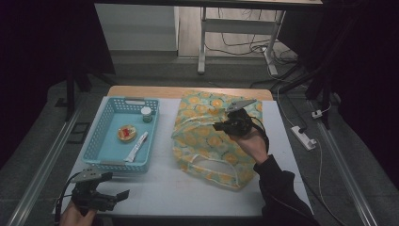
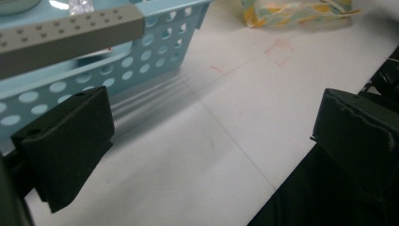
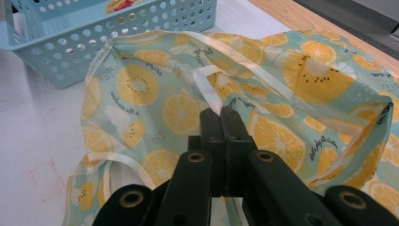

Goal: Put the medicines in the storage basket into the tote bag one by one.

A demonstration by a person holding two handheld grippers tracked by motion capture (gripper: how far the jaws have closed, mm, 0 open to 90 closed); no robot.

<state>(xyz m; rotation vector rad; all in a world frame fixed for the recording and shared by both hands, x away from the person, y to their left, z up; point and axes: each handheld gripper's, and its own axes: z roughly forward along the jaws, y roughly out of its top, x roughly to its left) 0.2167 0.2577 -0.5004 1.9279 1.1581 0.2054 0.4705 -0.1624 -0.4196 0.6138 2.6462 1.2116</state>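
**A:** Where do your two grippers sit, taking the blue basket (image 1: pixel 106 141) as the mark?

**B:** Your left gripper (image 1: pixel 123 195) hovers just in front of the basket's near wall, low over the white table (image 1: pixel 188 188). In the left gripper view its jaws stand wide apart with nothing but bare table between them, and the perforated basket wall (image 2: pixel 155 52) rises right behind the left-hand jaw.

**A:** And the other?

**B:** Your right gripper (image 1: pixel 219 126) is off to the right of the basket, over the fruit-print bag (image 1: pixel 207 136). In the right gripper view its jaws are pressed together on a pale strap of the bag (image 3: pixel 207 92), pinching it at the tips. The fabric around the pinch is rucked up into folds.

**A:** How does the bag lie?

**B:** It is spread on the table just right of the basket, close to it though I cannot tell whether they touch. One looped handle (image 1: pixel 207 162) lies on its near part.

**A:** What is in the basket?

**B:** A small green-lidded jar (image 1: pixel 147 114) at the far right corner, a round yellow thing with red on it (image 1: pixel 126 133) near the middle, and a white tube (image 1: pixel 136 147) slanting along the right wall.
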